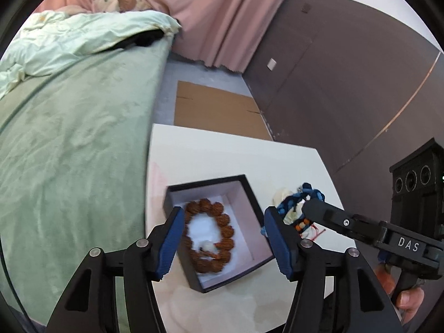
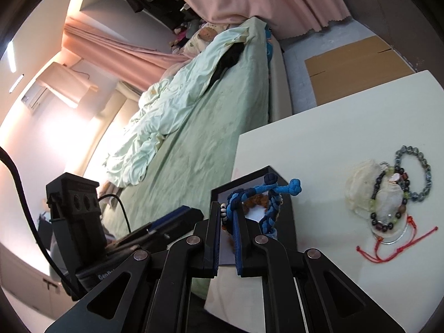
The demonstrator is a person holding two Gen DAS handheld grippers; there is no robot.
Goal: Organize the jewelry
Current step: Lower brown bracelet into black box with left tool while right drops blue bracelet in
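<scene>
Right jaws: the right gripper (image 2: 227, 222) is clenched on the blue braided bracelet (image 2: 266, 194), its pads nearly together with the cord pinched between them.
Left jaws: the left gripper (image 1: 224, 238) stands released, pads well apart and nothing between them; it hangs over the box (image 1: 247, 191) and straddles it.
Landmark: the black box, open, with a pale lining, sits on the white table (image 1: 222, 152) near the edge that faces the bed (image 1: 69, 138).
Bracelet, place: held in the air just beside the box's right wall in the left wrist view; in the right wrist view it hangs over the box's opening, not yet inside.
Bracelet, look: woven cord in light and dark blue, ending in two knotted knobs that stick up and out; a few small white and orange beads sit near the pinch. It droops in a loose loop, so it probably behaves as soft cord.
Already in the box: a ring of brown carved beads (image 1: 222, 222) with one white bead lies flat on the lining.
Why so held: pinching the cord at one side lets the loop dangle clear for lowering in; the free left gripper seems placed to steady the box.
Beyond the box: more beaded bracelets (image 2: 410, 172) and a red cord (image 2: 399, 244) lie on a pale pouch (image 2: 358, 188), well apart to the box's right, seemingly awaiting sorting.
</scene>
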